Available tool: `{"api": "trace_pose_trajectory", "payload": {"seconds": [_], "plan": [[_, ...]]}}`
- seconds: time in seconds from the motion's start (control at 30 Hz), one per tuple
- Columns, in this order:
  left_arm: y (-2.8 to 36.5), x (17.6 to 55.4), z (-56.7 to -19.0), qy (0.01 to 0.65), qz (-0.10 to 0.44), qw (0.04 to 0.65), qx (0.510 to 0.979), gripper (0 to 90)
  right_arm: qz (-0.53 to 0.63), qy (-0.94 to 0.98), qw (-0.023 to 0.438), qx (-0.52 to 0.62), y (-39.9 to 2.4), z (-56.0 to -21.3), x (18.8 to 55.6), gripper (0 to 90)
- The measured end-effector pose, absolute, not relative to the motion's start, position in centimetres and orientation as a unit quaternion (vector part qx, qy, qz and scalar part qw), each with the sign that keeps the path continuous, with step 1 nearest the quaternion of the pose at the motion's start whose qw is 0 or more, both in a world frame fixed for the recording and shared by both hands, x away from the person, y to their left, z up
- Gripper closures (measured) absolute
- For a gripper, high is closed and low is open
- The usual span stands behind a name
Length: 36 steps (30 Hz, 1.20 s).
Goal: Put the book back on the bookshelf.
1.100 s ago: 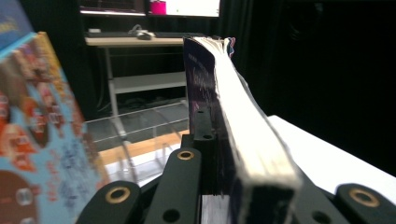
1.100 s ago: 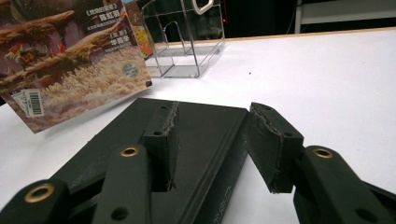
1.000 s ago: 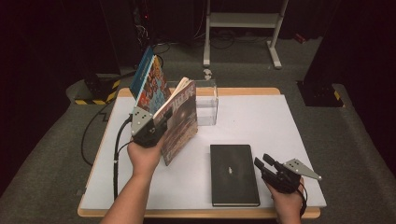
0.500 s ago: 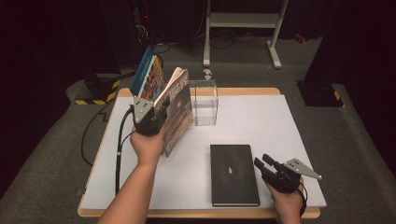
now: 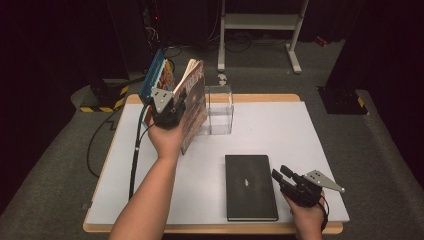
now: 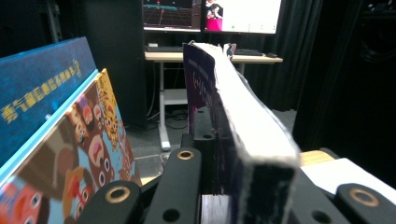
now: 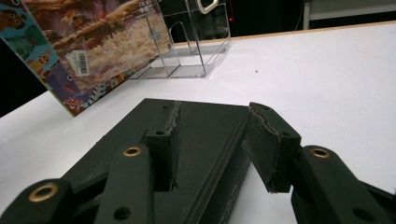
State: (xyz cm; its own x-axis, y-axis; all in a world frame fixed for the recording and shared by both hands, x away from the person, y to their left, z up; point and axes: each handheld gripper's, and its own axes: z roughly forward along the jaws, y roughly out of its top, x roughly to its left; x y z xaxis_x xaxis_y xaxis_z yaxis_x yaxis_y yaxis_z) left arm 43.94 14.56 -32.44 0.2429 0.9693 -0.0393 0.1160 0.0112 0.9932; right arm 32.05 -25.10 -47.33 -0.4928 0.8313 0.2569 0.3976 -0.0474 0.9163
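My left gripper (image 5: 174, 104) is shut on a thick picture book (image 5: 196, 102) and holds it upright over the table's back left; in the left gripper view the left gripper (image 6: 233, 161) clamps the book's (image 6: 243, 116) lower edge. A blue book (image 5: 158, 75) with a cartoon cover (image 6: 88, 144) leans just left of it. A black book (image 5: 250, 186) lies flat at the front. My right gripper (image 5: 280, 175) sits at its right edge, open; in the right gripper view the right gripper (image 7: 215, 144) has one jaw over the cover (image 7: 201, 126) and one beside the edge.
A clear plastic stand (image 5: 220, 111) is at the back middle of the white table (image 5: 300, 135), also in the right gripper view (image 7: 187, 42). A cable (image 5: 135, 150) trails off the left edge. A desk with monitors (image 6: 210, 14) stands beyond.
My left gripper has carried the picture book away from the person toward the table's back, a little higher. The right gripper and the black book have stayed put.
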Motion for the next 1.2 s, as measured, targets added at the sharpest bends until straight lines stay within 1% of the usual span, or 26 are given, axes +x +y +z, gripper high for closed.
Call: {"api": "trace_pose_trajectory", "payload": {"seconds": [0.33, 0.53, 0.67, 0.93, 1.2], "plan": [[13.7, 46.3, -32.6, 0.472, 0.415, 0.524, 0.574, 83.8, 0.557, 0.663, 0.194, 0.462, -25.0, -47.4, 32.0, 55.0], [13.6, 47.9, -32.9, 0.475, 0.427, 0.503, 0.582, 83.8, 0.558, 0.66, 0.191, 0.465, -25.1, -47.4, 32.0, 55.1], [13.6, 49.4, -33.6, 0.489, 0.423, 0.502, 0.575, 83.8, 0.56, 0.658, 0.189, 0.467, -25.2, -47.5, 32.0, 55.1], [13.5, 50.7, -34.2, 0.489, 0.432, 0.494, 0.574, 83.9, 0.561, 0.656, 0.184, 0.471, -25.4, -47.6, 32.1, 55.4], [13.1, 51.1, -34.4, 0.488, 0.436, 0.496, 0.571, 83.8, 0.562, 0.655, 0.185, 0.471, -25.4, -47.6, 32.1, 56.0]]}}
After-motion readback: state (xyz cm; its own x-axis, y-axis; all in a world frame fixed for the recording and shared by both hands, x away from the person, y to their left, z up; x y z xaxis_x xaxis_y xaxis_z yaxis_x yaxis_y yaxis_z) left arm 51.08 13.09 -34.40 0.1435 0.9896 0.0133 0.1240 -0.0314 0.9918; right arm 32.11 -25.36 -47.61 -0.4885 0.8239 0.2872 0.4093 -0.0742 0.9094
